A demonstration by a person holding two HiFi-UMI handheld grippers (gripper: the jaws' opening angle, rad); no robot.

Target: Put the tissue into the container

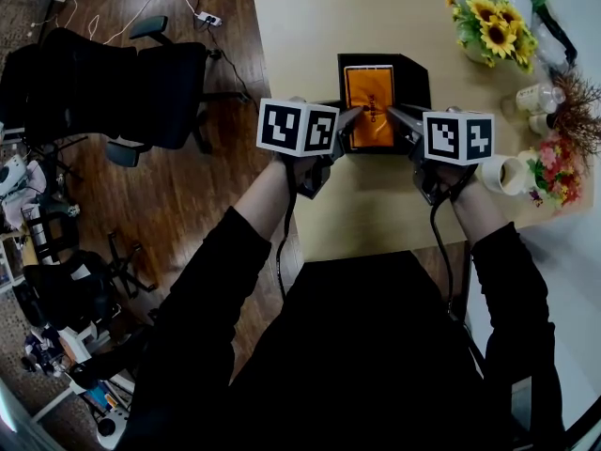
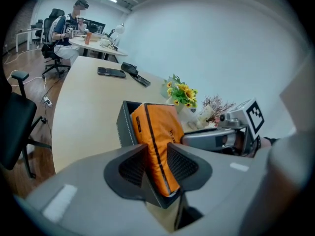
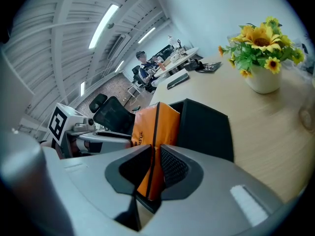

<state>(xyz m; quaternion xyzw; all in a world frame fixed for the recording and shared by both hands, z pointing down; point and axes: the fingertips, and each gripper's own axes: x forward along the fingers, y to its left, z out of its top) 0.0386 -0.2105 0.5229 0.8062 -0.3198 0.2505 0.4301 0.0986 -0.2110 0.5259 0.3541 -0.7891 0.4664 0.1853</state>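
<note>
An orange tissue pack [image 1: 369,106] stands tilted in a black box-shaped container [image 1: 418,73] on the pale table [image 1: 310,45], its upper part sticking out of the opening. My left gripper [image 1: 349,120] grips the pack's near left edge, and in the left gripper view the pads are shut on the orange pack [image 2: 156,132] just above the container's wall [image 2: 126,124]. My right gripper [image 1: 399,118] holds the near right edge. In the right gripper view its pads pinch the pack [image 3: 155,124] in front of the container [image 3: 206,129].
A vase of sunflowers [image 1: 493,22] stands at the table's far right, with cups [image 1: 507,175] and dried flowers [image 1: 559,163] beside my right hand. A phone [image 2: 111,72] lies further along the table. Black office chairs [image 1: 113,83] stand on the wooden floor to the left.
</note>
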